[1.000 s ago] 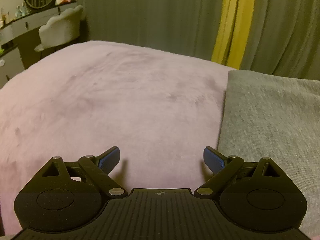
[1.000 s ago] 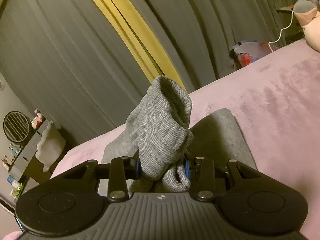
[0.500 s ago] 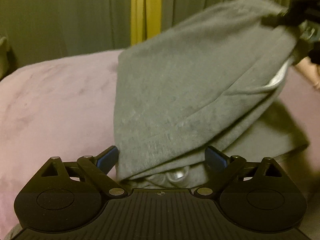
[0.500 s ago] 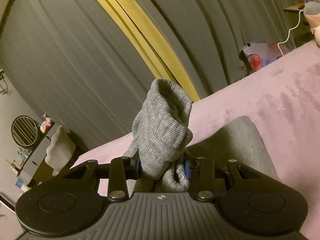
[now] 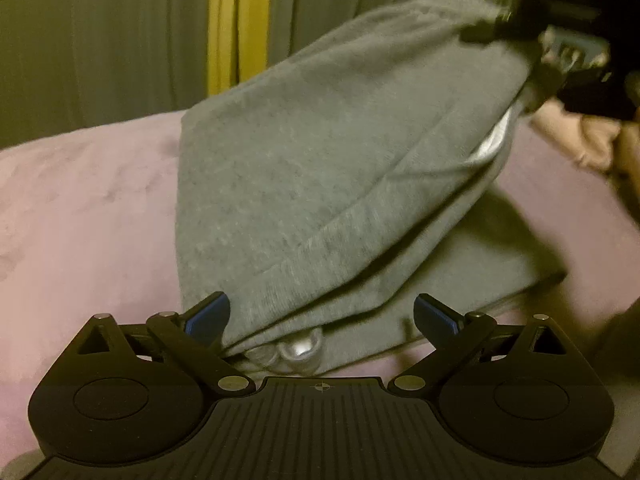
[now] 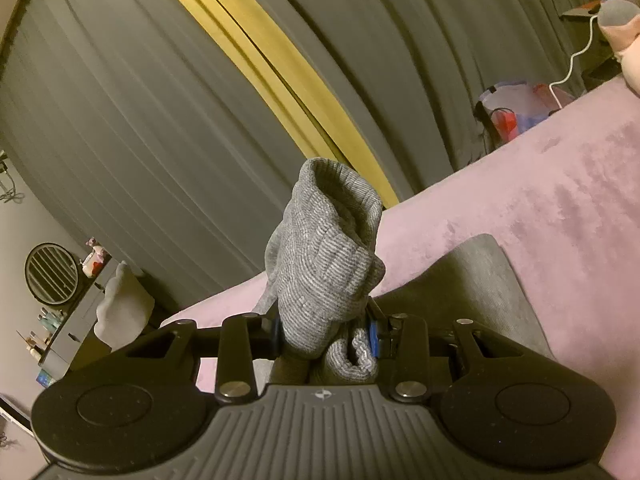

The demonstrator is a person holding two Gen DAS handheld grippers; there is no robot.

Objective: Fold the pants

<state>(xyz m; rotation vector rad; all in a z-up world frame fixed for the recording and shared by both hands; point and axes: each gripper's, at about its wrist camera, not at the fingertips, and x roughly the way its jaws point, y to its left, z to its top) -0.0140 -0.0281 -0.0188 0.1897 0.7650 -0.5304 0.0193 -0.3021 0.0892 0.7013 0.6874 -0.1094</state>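
Observation:
The grey pants [image 5: 320,184] lie on a pink bed cover [image 5: 80,208]. Their right end is lifted off the bed and hangs in a slope. My left gripper [image 5: 322,316] is open, its blue fingertips [image 5: 208,316] on either side of the pants' near edge, low by the bed. My right gripper [image 6: 326,338] is shut on a bunched ribbed cuff of the pants [image 6: 324,264] and holds it up in the air. The right gripper also shows in the left wrist view [image 5: 568,52], at the raised end of the cloth.
Grey curtains with a yellow strip [image 6: 276,80] hang behind the bed. A dresser with a round mirror [image 6: 52,274] and a pale chair [image 6: 122,308] stand at the left. Bags and a white cable [image 6: 520,108] sit at the bed's far right.
My left gripper swung from the bare bed cover to the pants' near edge, still open. My right gripper kept its hold on the cuff and rose a little.

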